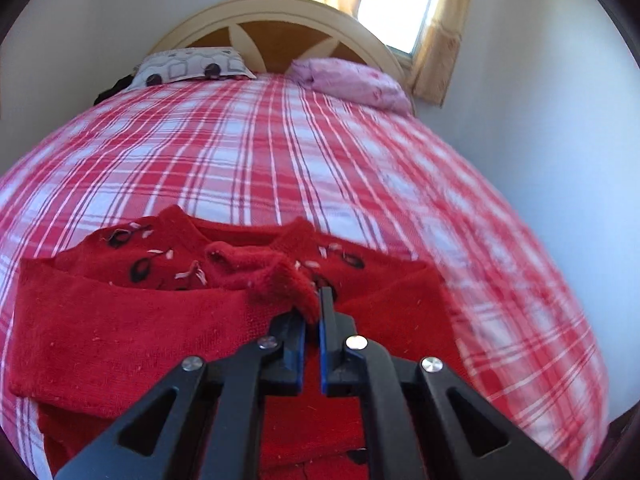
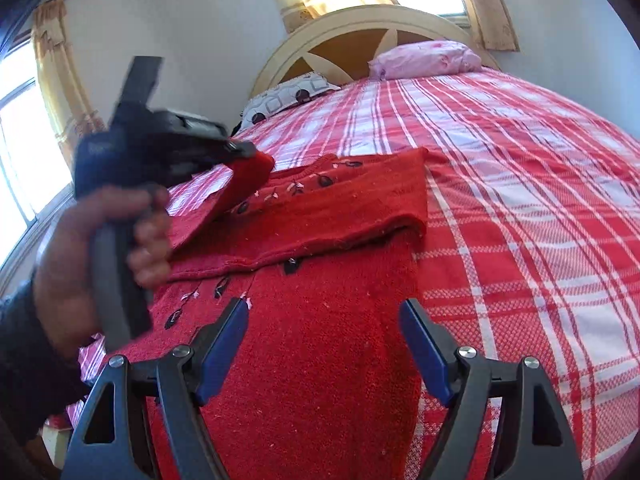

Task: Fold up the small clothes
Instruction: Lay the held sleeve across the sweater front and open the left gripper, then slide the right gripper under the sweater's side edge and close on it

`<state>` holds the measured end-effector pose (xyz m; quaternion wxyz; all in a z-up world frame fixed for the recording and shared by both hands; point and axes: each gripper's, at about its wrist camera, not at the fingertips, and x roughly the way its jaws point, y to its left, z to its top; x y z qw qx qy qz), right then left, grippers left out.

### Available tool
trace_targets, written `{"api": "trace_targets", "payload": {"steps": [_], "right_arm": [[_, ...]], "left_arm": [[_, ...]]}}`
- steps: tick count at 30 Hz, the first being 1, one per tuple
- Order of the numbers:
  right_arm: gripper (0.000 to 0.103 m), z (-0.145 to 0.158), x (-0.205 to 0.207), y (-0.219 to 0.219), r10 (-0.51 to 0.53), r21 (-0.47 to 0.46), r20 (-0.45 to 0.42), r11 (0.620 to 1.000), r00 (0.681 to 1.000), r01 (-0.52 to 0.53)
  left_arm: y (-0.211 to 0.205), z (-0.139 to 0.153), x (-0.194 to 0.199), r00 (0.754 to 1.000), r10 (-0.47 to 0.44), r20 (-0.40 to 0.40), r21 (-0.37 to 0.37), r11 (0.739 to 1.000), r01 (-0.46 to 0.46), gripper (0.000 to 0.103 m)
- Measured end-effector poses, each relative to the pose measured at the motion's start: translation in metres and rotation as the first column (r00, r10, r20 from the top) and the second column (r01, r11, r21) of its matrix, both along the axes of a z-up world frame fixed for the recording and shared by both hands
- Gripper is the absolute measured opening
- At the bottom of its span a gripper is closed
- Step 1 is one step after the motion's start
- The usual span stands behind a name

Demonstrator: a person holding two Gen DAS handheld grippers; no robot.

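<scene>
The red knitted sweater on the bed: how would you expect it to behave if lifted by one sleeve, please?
Probably floppy: the red sweater already bends softly where the left tool pinches its sleeve cuff. Its fuzzy knit likely grips the plaid bedcover rather than sliding. It looks thick, so perhaps moderately heavy for its size.

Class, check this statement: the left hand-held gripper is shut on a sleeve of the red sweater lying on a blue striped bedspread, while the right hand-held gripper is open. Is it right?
Not quite. The bedspread is red and white plaid, not blue striped, as the right wrist view shows. The rest stands: the left hand-held gripper is shut on a sleeve of the red sweater, and the right hand-held gripper is open.
</scene>
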<state>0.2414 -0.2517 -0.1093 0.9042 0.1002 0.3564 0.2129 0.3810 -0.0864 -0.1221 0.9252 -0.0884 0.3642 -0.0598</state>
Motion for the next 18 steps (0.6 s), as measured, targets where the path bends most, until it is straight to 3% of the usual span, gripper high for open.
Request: {"api": "trace_targets", "payload": {"steps": [2, 4, 6, 8, 10, 12, 18], "right_arm": [[0.078, -0.001, 0.0, 0.0, 0.001, 0.003, -0.003, 1.0, 1.0, -0.001], [0.078, -0.002, 0.0, 0.0, 0.004, 0.005, -0.005, 1.0, 1.0, -0.004], [0.079, -0.004, 0.002, 0.001, 0.01, 0.006, -0.016, 1.0, 1.0, -0.01], [0.079, -0.006, 0.004, -0.001, 0.012, 0.014, -0.025, 1.0, 1.0, -0.012], [0.079, -0.007, 0.006, -0.003, 0.01, 0.025, -0.03, 1.0, 0.999, -0.009], [0.079, -0.008, 0.007, -0.004, 0.009, 0.027, -0.037, 1.0, 0.999, -0.008], [0.079, -0.009, 0.006, -0.005, 0.014, 0.039, -0.038, 0.999, 0.999, -0.012]], "left_arm": [[-0.011, -0.007, 0.004, 1.0, -0.022, -0.013, 0.079, 0.997, 0.023, 0.006], [-0.014, -0.009, 0.005, 0.999, -0.041, -0.027, 0.112, 0.993, 0.043, 0.013], [-0.016, -0.009, 0.001, 0.996, -0.069, -0.048, 0.159, 0.984, 0.076, 0.056], [-0.009, -0.003, -0.018, 0.997, -0.077, 0.015, 0.224, 0.972, 0.071, 0.07], [-0.003, -0.002, -0.031, 0.994, -0.093, 0.049, 0.28, 0.957, 0.076, 0.072], [0.015, -0.003, -0.046, 0.994, -0.085, 0.075, 0.353, 0.934, 0.053, 0.081], [0.097, -0.03, -0.083, 0.993, 0.073, 0.094, 0.522, 0.846, -0.112, 0.09]]}}
